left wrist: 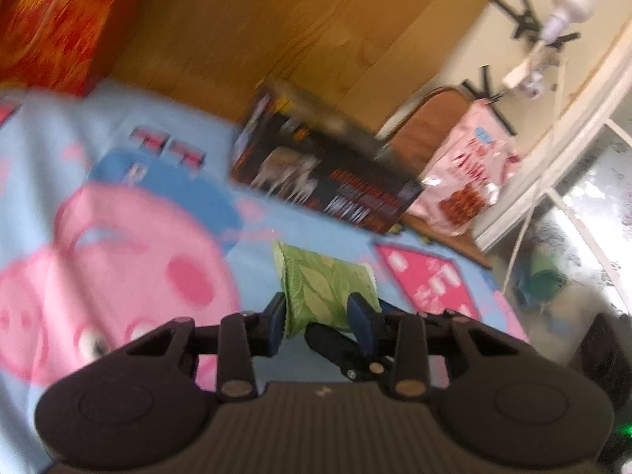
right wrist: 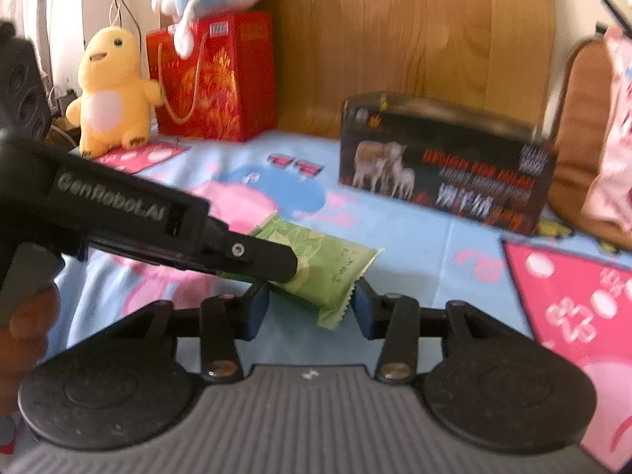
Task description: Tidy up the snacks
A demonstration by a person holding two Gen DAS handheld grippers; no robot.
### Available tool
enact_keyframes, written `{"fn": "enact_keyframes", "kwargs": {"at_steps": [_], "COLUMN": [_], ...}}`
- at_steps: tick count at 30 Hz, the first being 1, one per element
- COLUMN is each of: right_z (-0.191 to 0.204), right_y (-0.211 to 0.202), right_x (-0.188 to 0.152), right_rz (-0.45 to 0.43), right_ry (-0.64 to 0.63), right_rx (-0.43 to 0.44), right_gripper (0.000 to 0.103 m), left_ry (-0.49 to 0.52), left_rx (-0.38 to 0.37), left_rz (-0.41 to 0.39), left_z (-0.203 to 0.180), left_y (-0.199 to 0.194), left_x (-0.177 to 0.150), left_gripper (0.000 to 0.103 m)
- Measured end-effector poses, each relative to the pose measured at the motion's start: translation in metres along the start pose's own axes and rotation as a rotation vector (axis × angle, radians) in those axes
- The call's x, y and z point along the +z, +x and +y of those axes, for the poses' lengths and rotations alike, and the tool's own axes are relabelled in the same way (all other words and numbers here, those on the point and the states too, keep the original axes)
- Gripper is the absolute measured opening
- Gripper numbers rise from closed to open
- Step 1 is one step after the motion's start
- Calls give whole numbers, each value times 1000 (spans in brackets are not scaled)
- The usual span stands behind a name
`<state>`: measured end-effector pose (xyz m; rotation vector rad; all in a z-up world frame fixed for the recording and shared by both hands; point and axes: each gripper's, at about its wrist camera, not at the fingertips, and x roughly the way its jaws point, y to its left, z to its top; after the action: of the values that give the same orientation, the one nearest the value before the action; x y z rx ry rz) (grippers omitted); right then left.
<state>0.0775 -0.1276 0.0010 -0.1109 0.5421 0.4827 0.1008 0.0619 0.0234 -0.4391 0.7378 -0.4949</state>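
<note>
**Green snack packet held between two grippers**

Left wrist view: the green leaf-print snack packet (left wrist: 322, 290) is seen clamped by the left gripper (left wrist: 320, 318), lower centre. A black box (left wrist: 328, 170) with blurred, unreadable print lies behind on the blue cartoon sheet (left wrist: 118, 126).

Right wrist view: the packet (right wrist: 328, 268) is bracketed by the right gripper (right wrist: 312, 308), pads not seen touching. "GenRobot.AI" is read on the left gripper (right wrist: 282, 266).

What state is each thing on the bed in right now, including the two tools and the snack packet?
Green leaf-print snack packet: held off the sheet, tilted.
Left tool: shut on the packet.
Right tool: open, pads either side of the packet's end.
Black printed cardboard box: standing on the sheet, closed.
Red paper gift bag: upright.
Yellow plush duck: sitting upright.
</note>
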Motion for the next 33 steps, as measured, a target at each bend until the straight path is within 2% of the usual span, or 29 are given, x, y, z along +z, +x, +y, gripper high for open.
{"fn": "enact_keyframes", "kwargs": {"at_steps": [3,7,8,9,12,13,15,17,18,19,21,23,26,29,33], "right_z": [-6,-36,-44,-52,-79,-88,-104,-116,-115,-113,-114,-117,-115,-121,-125], "right_y": [-14,-15,-12,-6,19,26,34,35,34,34,32,29,21,8,-12], "right_x": [10,39,47,56,76,78,72,51,49,52,53,52,52,53,54], "right_rz": [-104,-202,-221,-242,-280,-288,-297,-336,-342,-325,-344,-344,-395,-419,-376], "right_ry": [-20,6,12,17,38,57,128,217,175,124,150,190,185,267,381], "right_rx": [-43,-97,-115,-135,-227,-261,-254,-244,-261,-275,-274,-245,-315,-351,-317], "right_gripper": [48,48,49,50,59,61,62,64,69,69,70,70,70,74,76], "left_ry": [73,162,175,183,193,177,177,231,233,212,162,136,141,183,247], "left_rx": [-19,-11,-4,9,90,85,84,131,139,131,126,158,222,312,415], "left_rz": [-42,-93,-110,-123,-116,-105,-124,-185,-204,-215,-222,-222,-223,-223,-223], "left_z": [-22,-52,-57,-61,-60,-58,-57,-61,-60,-57,-52,-51,-53,-56,-64], "left_y": [3,30,40,52,93,99,100,94,90,86,78,71,54,34,19], "left_x": [27,73,84,94,114,116,112,105,103,102,104,101,86,62,26], "left_gripper": [33,37,37,42,48,48,43,43,43,43,43,43,46,50,60]}}
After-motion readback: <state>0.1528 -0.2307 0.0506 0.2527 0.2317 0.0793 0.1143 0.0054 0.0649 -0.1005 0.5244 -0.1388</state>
